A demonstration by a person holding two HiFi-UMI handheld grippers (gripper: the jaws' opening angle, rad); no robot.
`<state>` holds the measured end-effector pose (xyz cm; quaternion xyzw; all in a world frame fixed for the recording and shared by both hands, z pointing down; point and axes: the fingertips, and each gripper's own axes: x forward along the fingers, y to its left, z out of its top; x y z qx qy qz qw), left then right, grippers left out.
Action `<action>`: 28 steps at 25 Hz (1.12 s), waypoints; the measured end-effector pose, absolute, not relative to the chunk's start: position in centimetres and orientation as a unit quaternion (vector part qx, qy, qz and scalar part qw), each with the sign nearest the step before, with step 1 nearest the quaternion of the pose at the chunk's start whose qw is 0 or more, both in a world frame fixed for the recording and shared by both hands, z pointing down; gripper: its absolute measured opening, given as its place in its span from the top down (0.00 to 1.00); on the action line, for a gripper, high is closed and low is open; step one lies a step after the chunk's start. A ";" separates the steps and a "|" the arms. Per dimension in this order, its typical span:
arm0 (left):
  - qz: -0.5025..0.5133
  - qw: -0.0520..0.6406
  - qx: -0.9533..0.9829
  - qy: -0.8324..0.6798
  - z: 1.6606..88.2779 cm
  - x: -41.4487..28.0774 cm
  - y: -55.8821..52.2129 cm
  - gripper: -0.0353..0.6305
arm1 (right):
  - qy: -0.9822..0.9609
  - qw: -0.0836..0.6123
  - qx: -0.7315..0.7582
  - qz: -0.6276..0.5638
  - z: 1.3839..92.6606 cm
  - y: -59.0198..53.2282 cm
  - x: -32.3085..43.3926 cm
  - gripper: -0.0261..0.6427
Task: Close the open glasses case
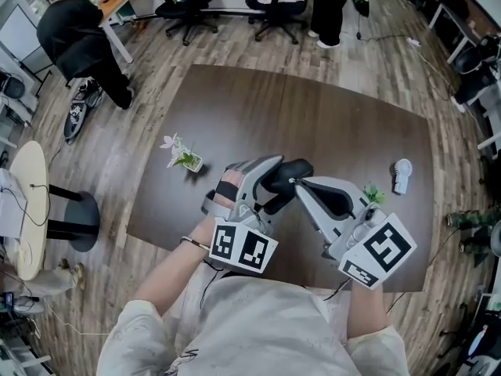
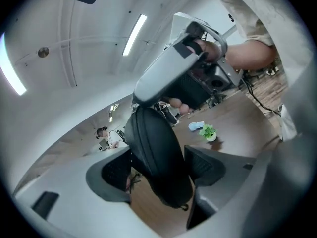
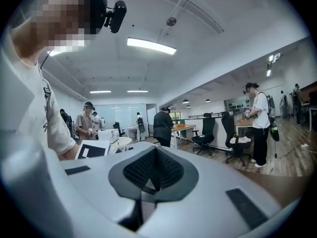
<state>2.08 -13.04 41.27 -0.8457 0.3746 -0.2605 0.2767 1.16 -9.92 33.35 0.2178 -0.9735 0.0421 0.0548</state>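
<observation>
A black glasses case point(image 1: 286, 172) hangs above the dark brown table point(image 1: 313, 108), between the two grippers. In the left gripper view the case point(image 2: 158, 152) looks closed, with its seam running along it. It stands on end between the pads of my left gripper point(image 2: 161, 170), and both pads rest against its sides. My left gripper point(image 1: 272, 182) comes in from the lower left. My right gripper point(image 1: 298, 182) is shut with nothing in it, and its tip point(image 2: 148, 94) touches the case's upper end. In the right gripper view its pads point(image 3: 153, 175) meet.
A small pot with white flowers point(image 1: 185, 158) stands on the table's left part. A little green plant point(image 1: 373, 195) and a small white object point(image 1: 401, 175) are at the right. Office chairs point(image 1: 188, 6) and people stand beyond the far edge. A round white side table point(image 1: 27, 202) is at the left.
</observation>
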 end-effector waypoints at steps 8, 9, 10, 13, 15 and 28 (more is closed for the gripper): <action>-0.228 0.286 -0.853 0.373 39.8 3.0 -13.3 0.49 | -0.980 0.066 0.188 0.022 33.1 -8.2 0.1 0.96; -0.228 0.291 -0.852 0.372 39.8 3.0 -13.2 0.50 | -0.980 0.070 0.186 0.020 33.2 -8.0 0.0 0.96; -0.228 0.294 -0.851 0.370 39.9 2.9 -13.1 0.51 | -0.979 0.077 0.186 0.014 33.2 -7.9 0.1 0.96; -0.227 0.300 -0.848 0.375 40.1 2.2 -13.1 0.55 | -0.975 0.101 0.199 -0.011 33.1 -8.1 0.7 0.96; -0.229 0.307 -0.842 0.379 40.2 1.6 -13.2 0.57 | -0.972 0.114 0.206 -0.018 33.3 -8.5 1.0 0.96; -0.225 0.335 -0.832 0.382 39.9 0.5 -12.6 0.58 | -0.973 0.116 0.200 -0.012 33.0 -9.6 2.1 0.95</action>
